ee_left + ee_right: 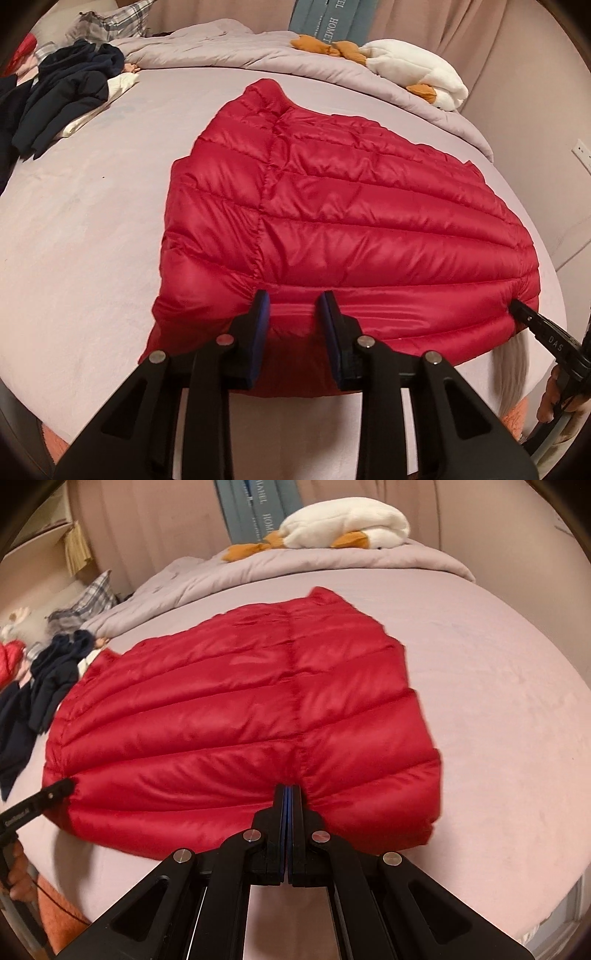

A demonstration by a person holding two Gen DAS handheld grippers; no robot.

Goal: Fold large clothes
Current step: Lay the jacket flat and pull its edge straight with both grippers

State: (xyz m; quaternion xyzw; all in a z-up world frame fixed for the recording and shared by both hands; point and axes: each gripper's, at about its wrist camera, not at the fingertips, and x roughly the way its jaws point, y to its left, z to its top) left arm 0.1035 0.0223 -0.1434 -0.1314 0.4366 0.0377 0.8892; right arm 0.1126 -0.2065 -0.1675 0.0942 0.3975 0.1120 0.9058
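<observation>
Your left gripper (293, 304) straddles the red puffer jacket's (332, 221) near hem, jaws parted; your right gripper (288, 794) pinches that hem, pinning it flat on the bed (92, 221) for folding

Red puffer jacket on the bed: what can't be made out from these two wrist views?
- Red puffer jacket: sleeves are in neither view, so its fold state is unclear.
- Left hand-held gripper, left wrist view: whether its pads press the hem, where red fabric fills the gap between them.
- Dark clothes: a bunched pile cut by the left edge, items not countable.
- Teal item: lettering cut by the top edge.
</observation>
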